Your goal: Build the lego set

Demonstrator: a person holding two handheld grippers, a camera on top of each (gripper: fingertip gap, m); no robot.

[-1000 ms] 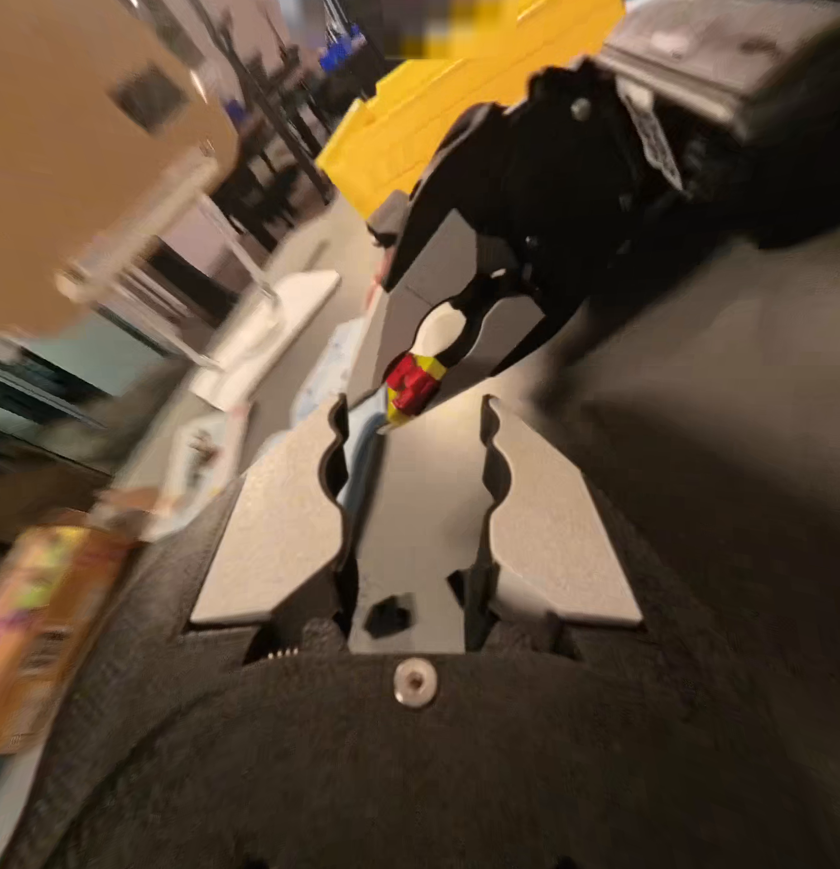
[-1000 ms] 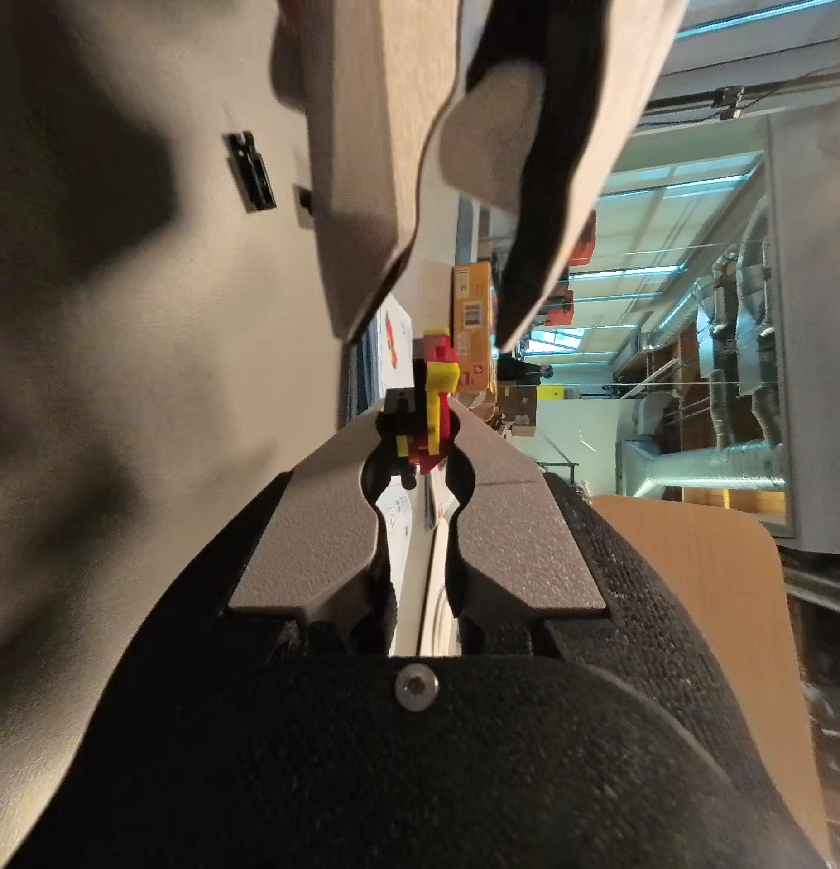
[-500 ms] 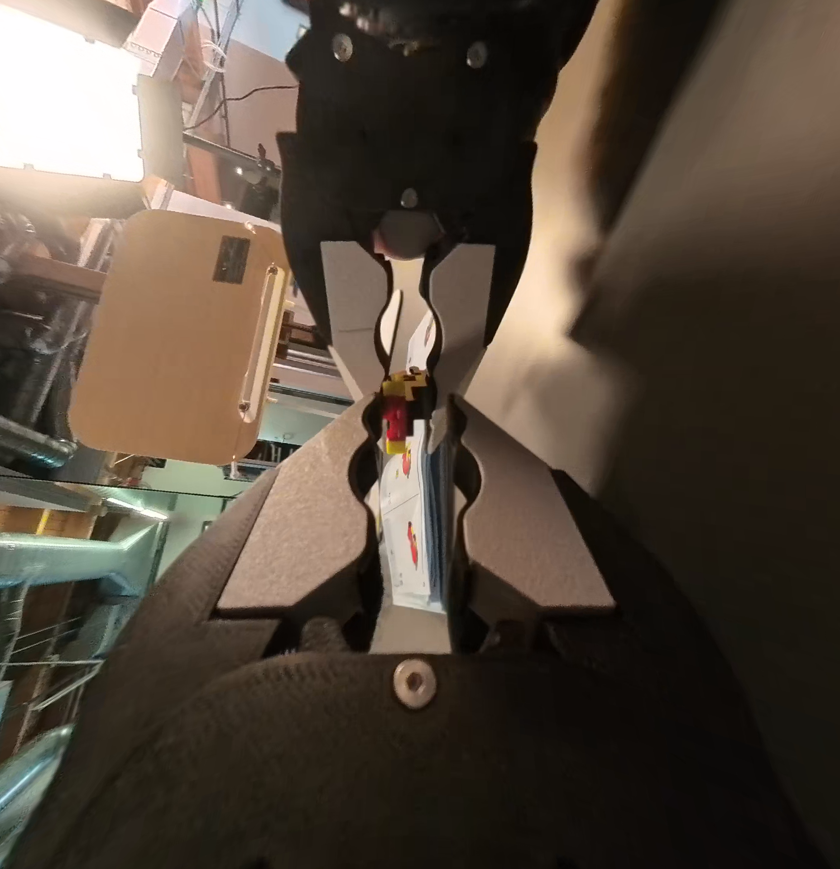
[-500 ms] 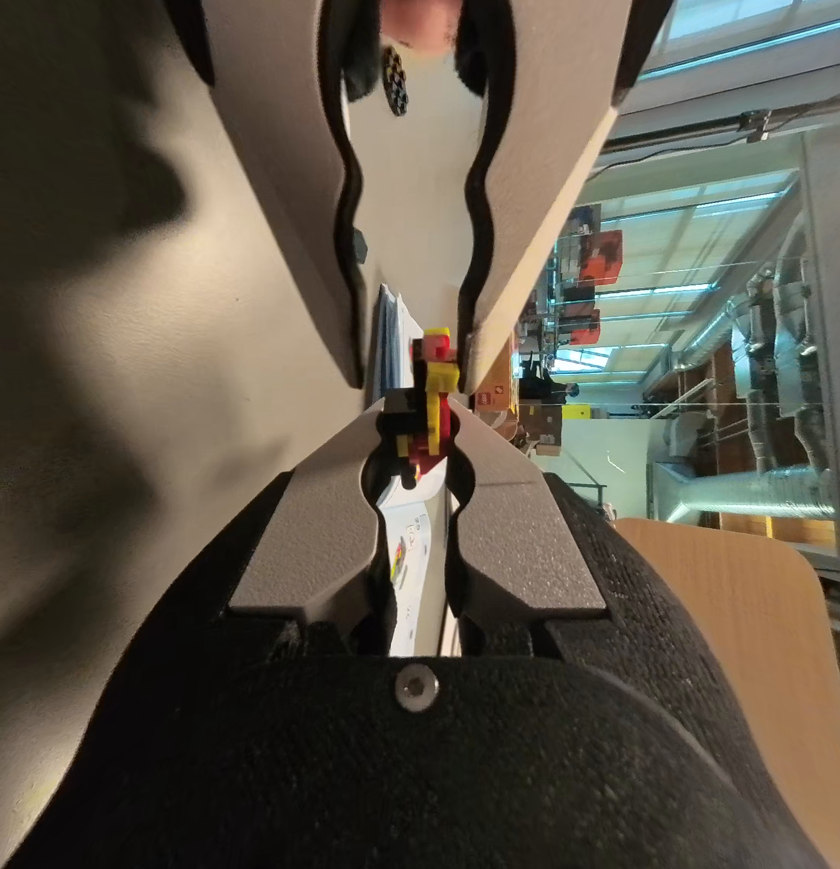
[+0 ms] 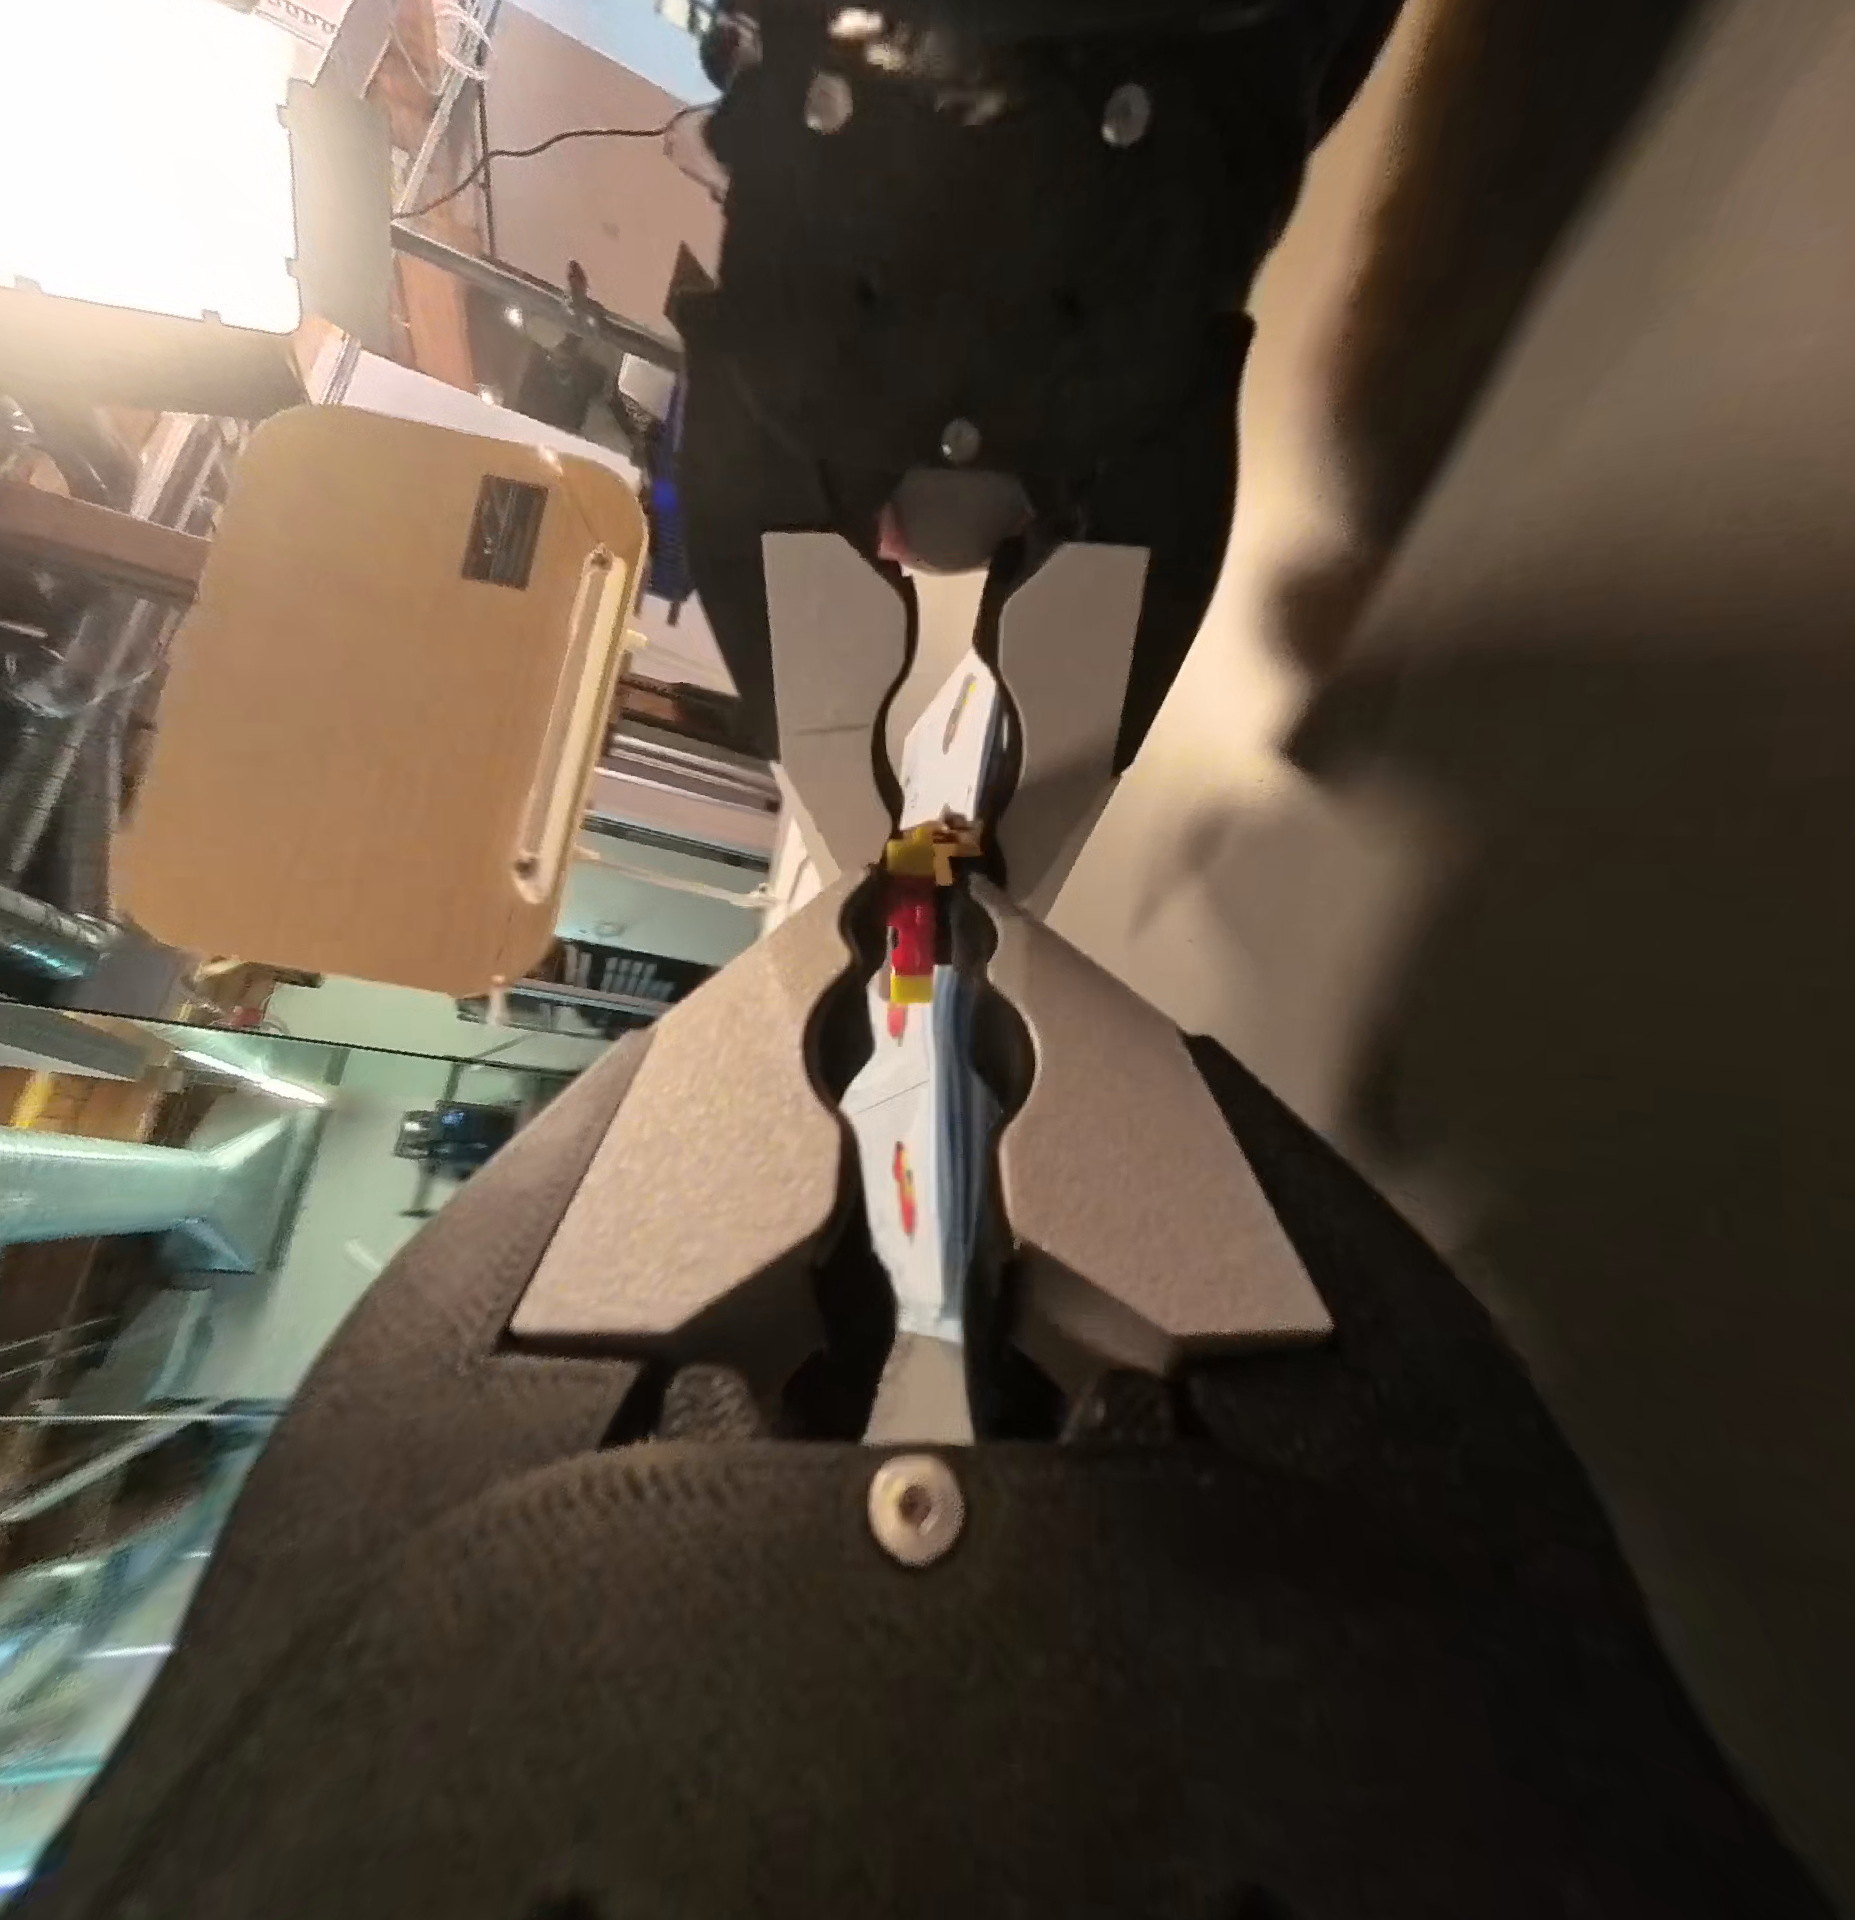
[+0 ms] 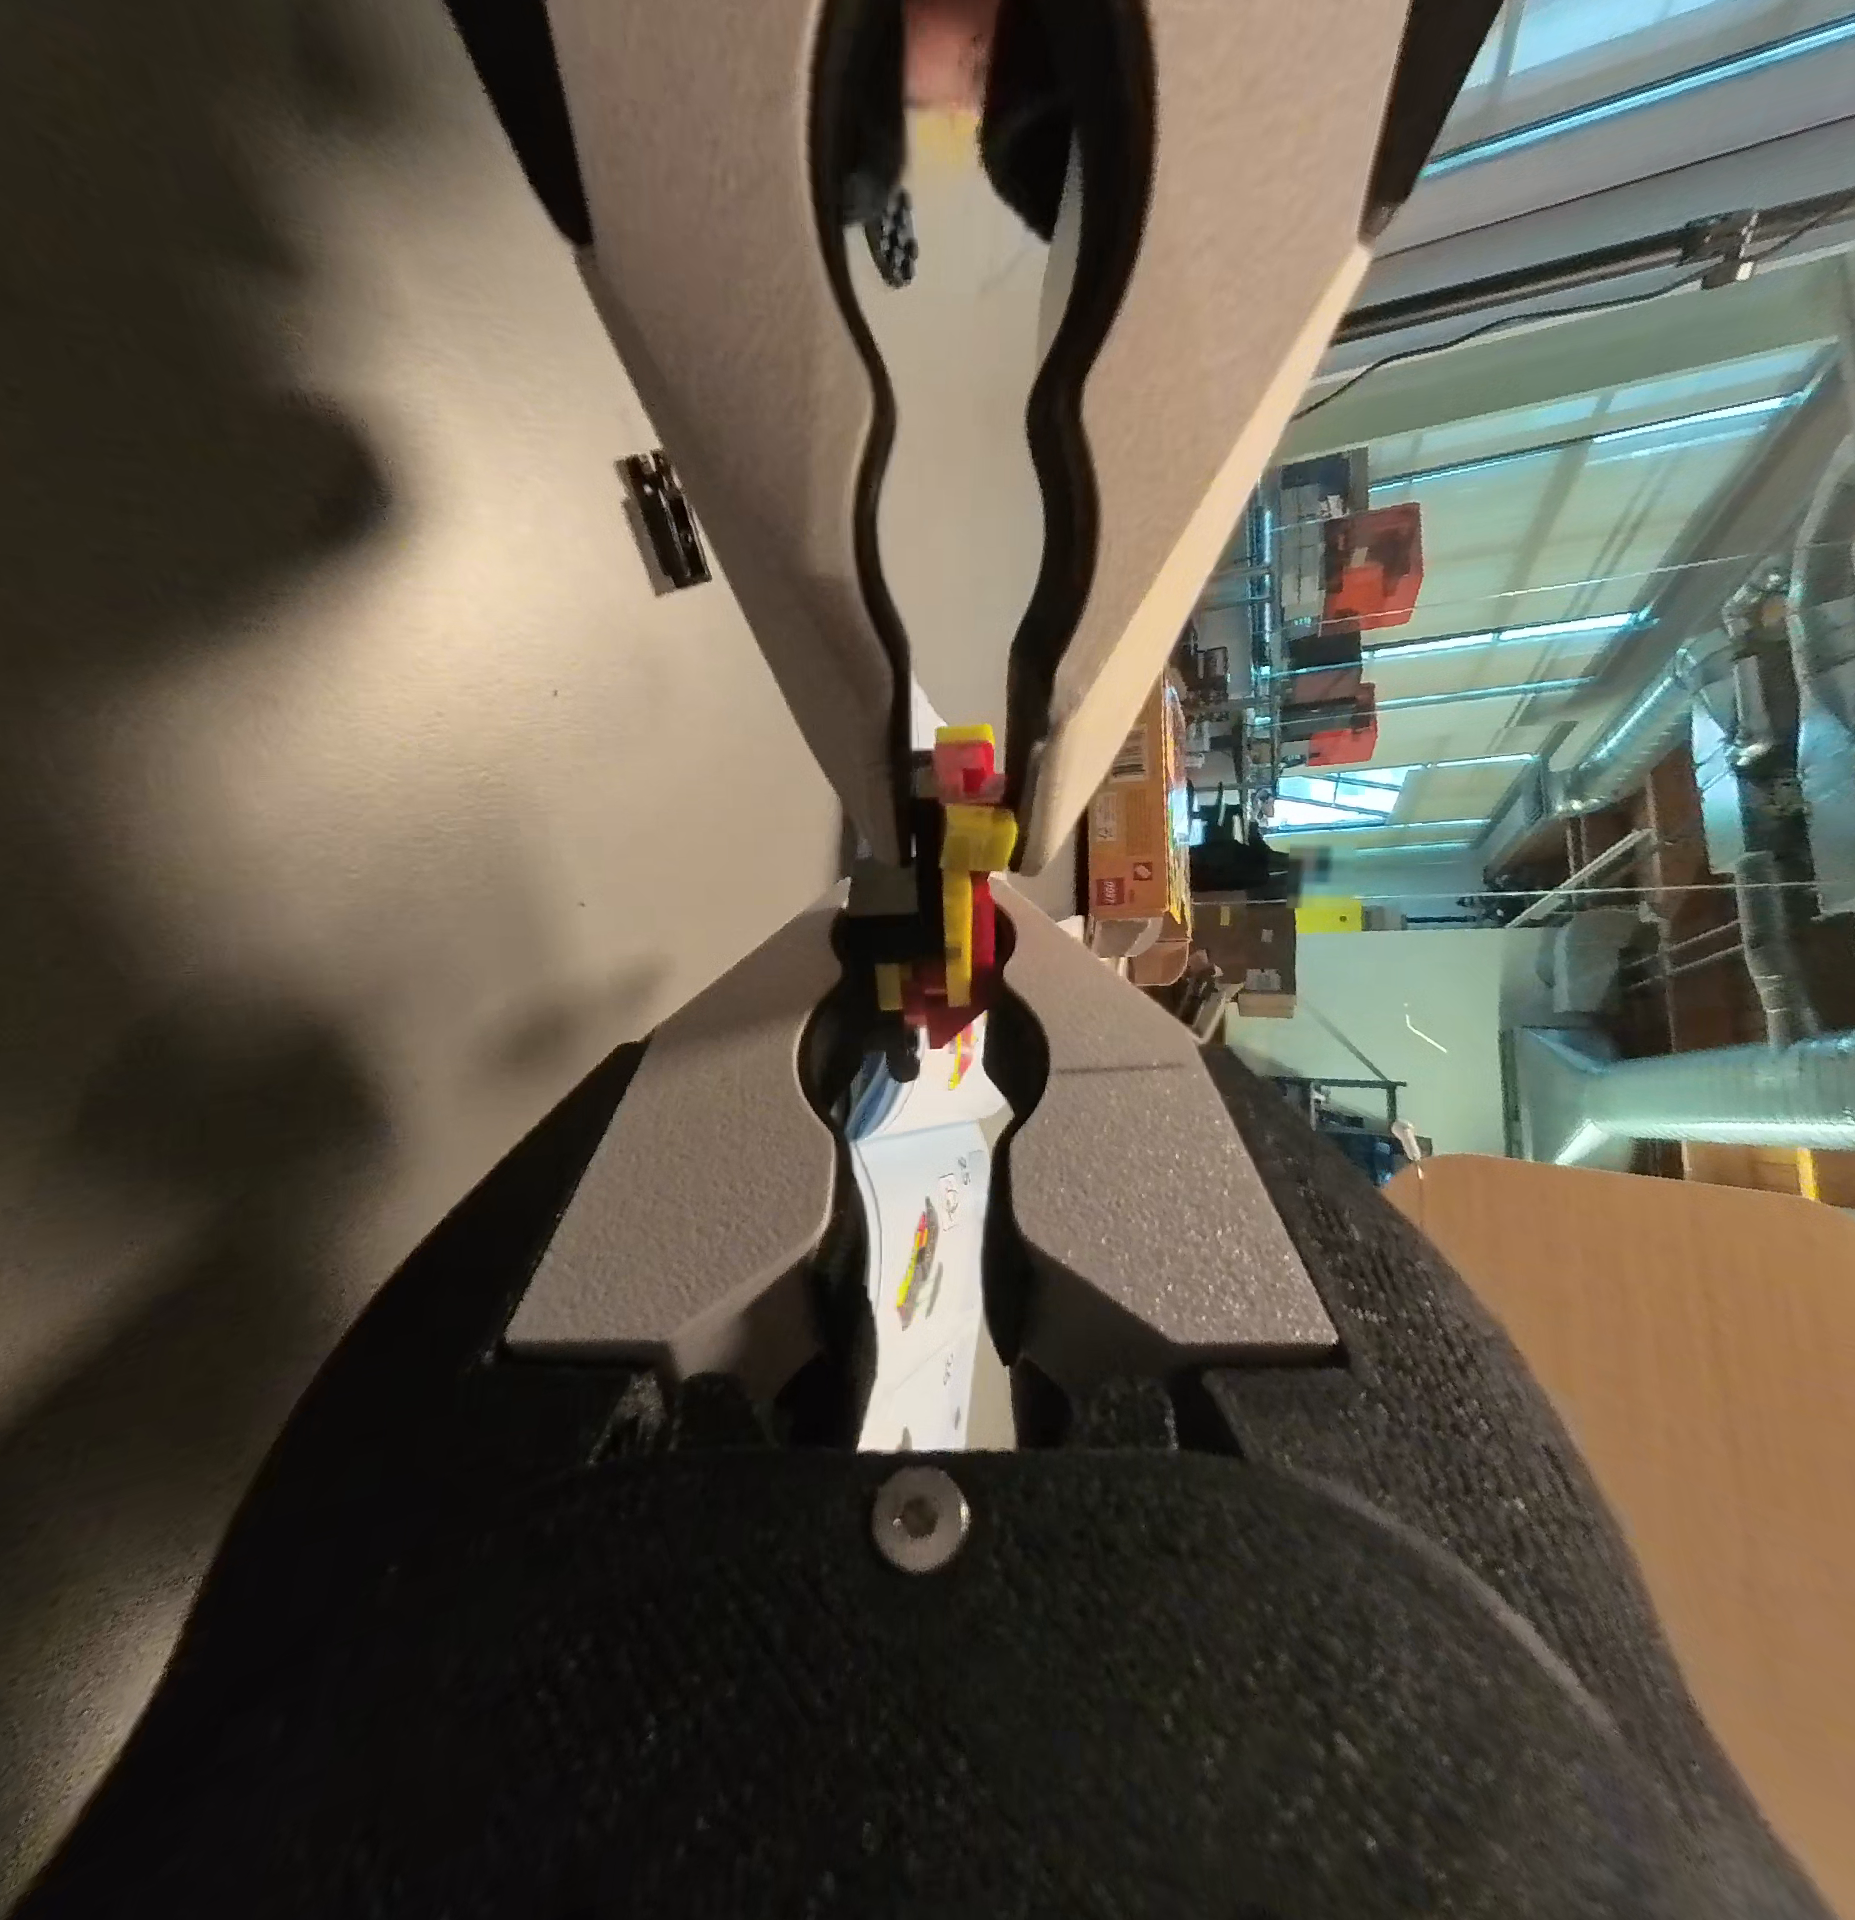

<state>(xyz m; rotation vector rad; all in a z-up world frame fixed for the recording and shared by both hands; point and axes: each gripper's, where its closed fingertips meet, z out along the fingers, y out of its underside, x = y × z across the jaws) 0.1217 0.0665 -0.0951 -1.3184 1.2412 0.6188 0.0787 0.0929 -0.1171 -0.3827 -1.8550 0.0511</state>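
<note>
Left gripper [image 5: 918, 904] swung tip-to-tip against right gripper [image 6: 923, 914], both fingers clamped on red-yellow lego model [image 6: 954, 883], instruction booklet [image 6: 923, 1247] behind.

A second ago the left tongs [image 5: 928, 914] stood spread apart, short of the red-and-yellow lego model [image 5: 915, 925]. They have since swung round tip to tip with the right tongs [image 6: 928, 914] and closed on it.

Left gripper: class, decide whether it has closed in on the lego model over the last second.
Yes. The left gripper now meets the lego model tip to tip with the right gripper; a second ago it was apart and open.
</note>
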